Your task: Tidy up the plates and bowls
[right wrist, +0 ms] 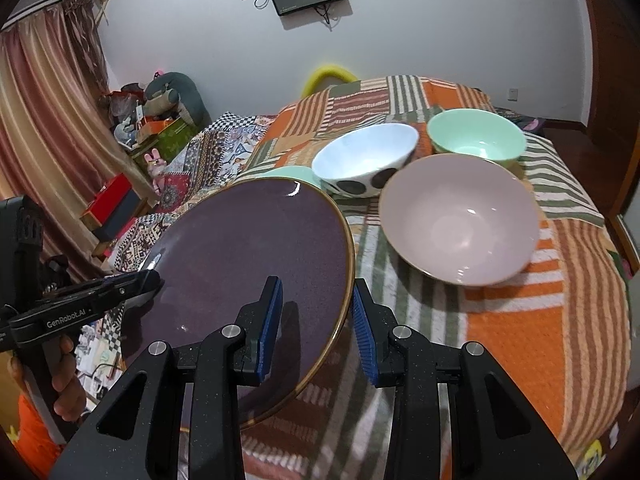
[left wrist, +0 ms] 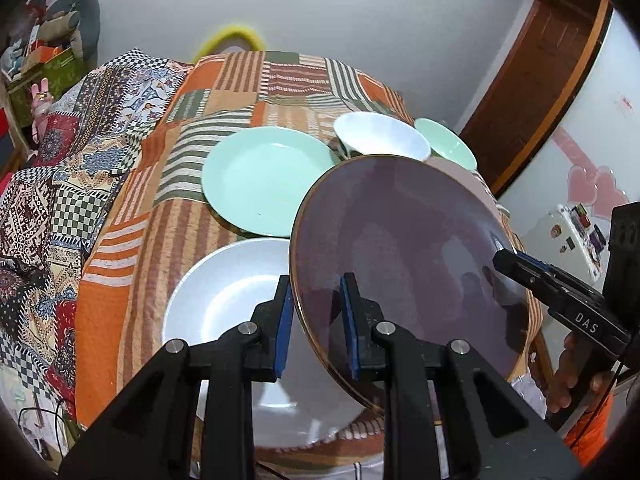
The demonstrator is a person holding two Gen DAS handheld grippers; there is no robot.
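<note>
Purple plate [left wrist: 400, 256]: you hold it tilted in the air above the patchwork blanket [left wrist: 224, 92], one rim in each gripper.
Left gripper [left wrist: 316, 320]: jaws nearly closed, pads clamping the plate's near rim.
Right gripper [right wrist: 316, 320]: jaws narrowly parted around the opposite rim; gripping it.
White plate [left wrist: 224, 292]: on the blanket, right part hidden behind the purple plate and the gripper.
Mint plate [left wrist: 260, 184]: beyond the white plate, lower edge covered.
White bowl [right wrist: 364, 160]: dark spots outside, tilted, blurred.
Mint bowl [right wrist: 476, 140]: behind the pink bowl [right wrist: 460, 216].
Your hands: only fingers show at the frame edges.
</note>
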